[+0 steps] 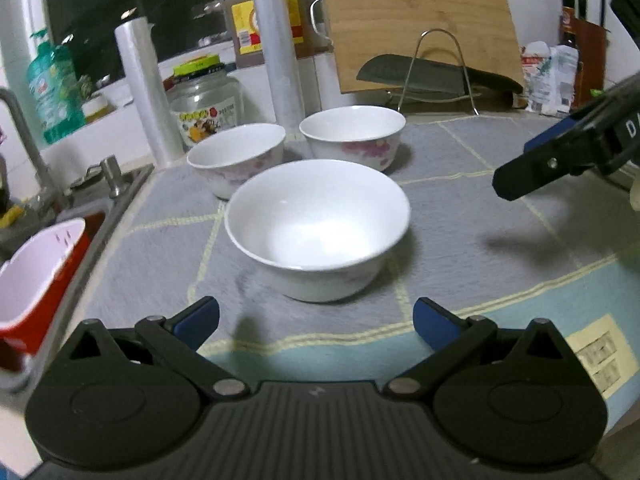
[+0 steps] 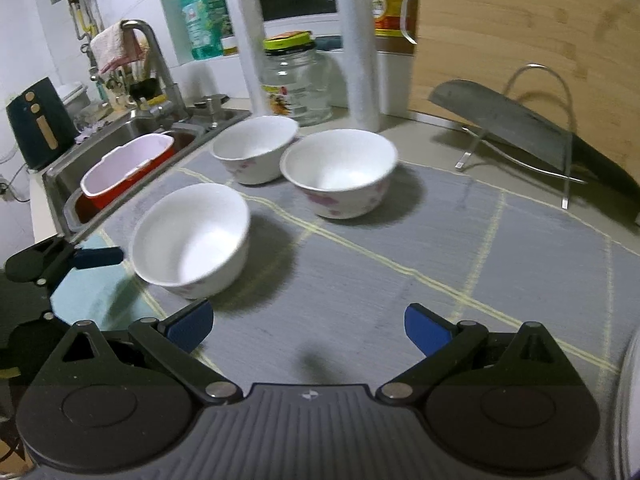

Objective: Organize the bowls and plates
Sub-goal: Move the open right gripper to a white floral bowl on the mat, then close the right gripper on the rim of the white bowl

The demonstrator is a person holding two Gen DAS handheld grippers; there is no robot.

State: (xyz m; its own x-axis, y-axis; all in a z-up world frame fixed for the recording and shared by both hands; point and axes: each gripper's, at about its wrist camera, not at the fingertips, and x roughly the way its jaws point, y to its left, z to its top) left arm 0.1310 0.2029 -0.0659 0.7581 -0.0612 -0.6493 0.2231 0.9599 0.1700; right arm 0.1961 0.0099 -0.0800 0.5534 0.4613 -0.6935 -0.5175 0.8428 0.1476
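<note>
Three white bowls stand upright and empty on a grey checked mat [image 1: 460, 220]. The plain near bowl [image 1: 318, 228] [image 2: 192, 236] sits just ahead of my left gripper [image 1: 316, 320], which is open and holds nothing. Behind it are two bowls with pink flowers, one on the left [image 1: 238, 156] [image 2: 254, 146] and one on the right [image 1: 352, 132] [image 2: 340, 168]. My right gripper [image 2: 308, 326] hovers open over bare mat [image 2: 400, 288], to the right of the near bowl. A white plate's rim [image 2: 628, 400] shows at the right edge.
A sink [image 2: 132, 132] with a red-and-white basket [image 2: 128, 168] lies left of the mat. Along the back stand a glass jar [image 2: 296, 80], plastic rolls [image 2: 360, 48], a wooden cutting board [image 1: 420, 20] and a cleaver on a wire rack [image 2: 520, 128].
</note>
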